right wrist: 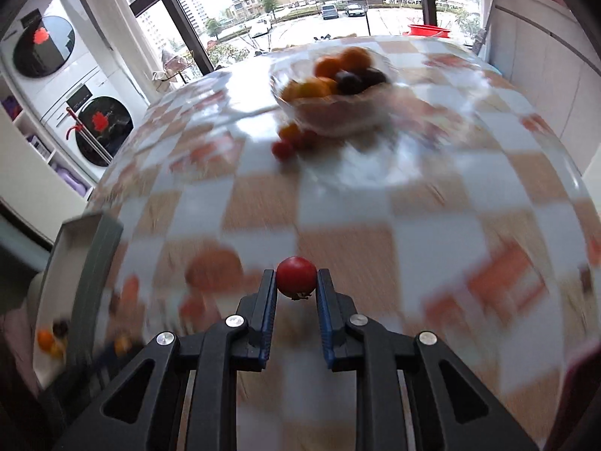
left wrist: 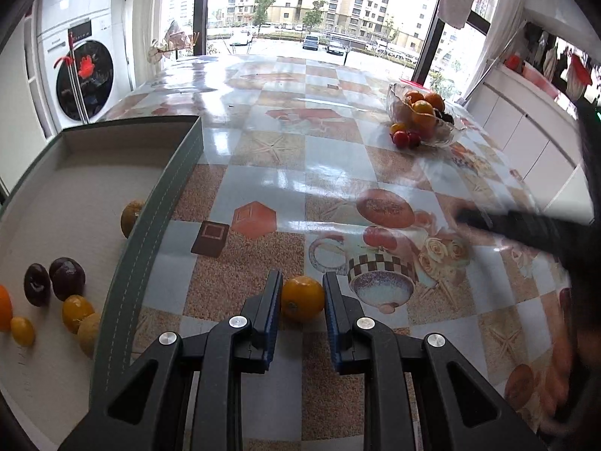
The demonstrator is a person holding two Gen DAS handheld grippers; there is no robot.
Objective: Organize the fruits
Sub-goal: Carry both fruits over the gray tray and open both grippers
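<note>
My left gripper (left wrist: pixel 302 282) is shut on a yellow-orange fruit (left wrist: pixel 302 303), held just right of the green tray (left wrist: pixel 150 225). The tray holds two dark plums (left wrist: pixel 56 280), small yellow fruits (left wrist: pixel 77 312) and an orange (left wrist: pixel 4 312) at the left edge. My right gripper (right wrist: pixel 296 276) is shut on a small red tomato (right wrist: pixel 296 277) above the table; this view is motion-blurred. A glass bowl (left wrist: pixel 447 137) of oranges and dark fruit stands far right, with small red and yellow fruits (left wrist: pixel 403 137) beside it. The bowl also shows in the right wrist view (right wrist: pixel 330 112).
The table has a glossy checkered cloth (left wrist: pixel 300 173). Washing machines (left wrist: pixel 84 75) stand at the left, white cabinets (left wrist: pixel 526 127) at the right. A blurred dark shape (left wrist: pixel 526 229), likely the other gripper, crosses the right side. The tray shows at the left in the right wrist view (right wrist: pixel 90 263).
</note>
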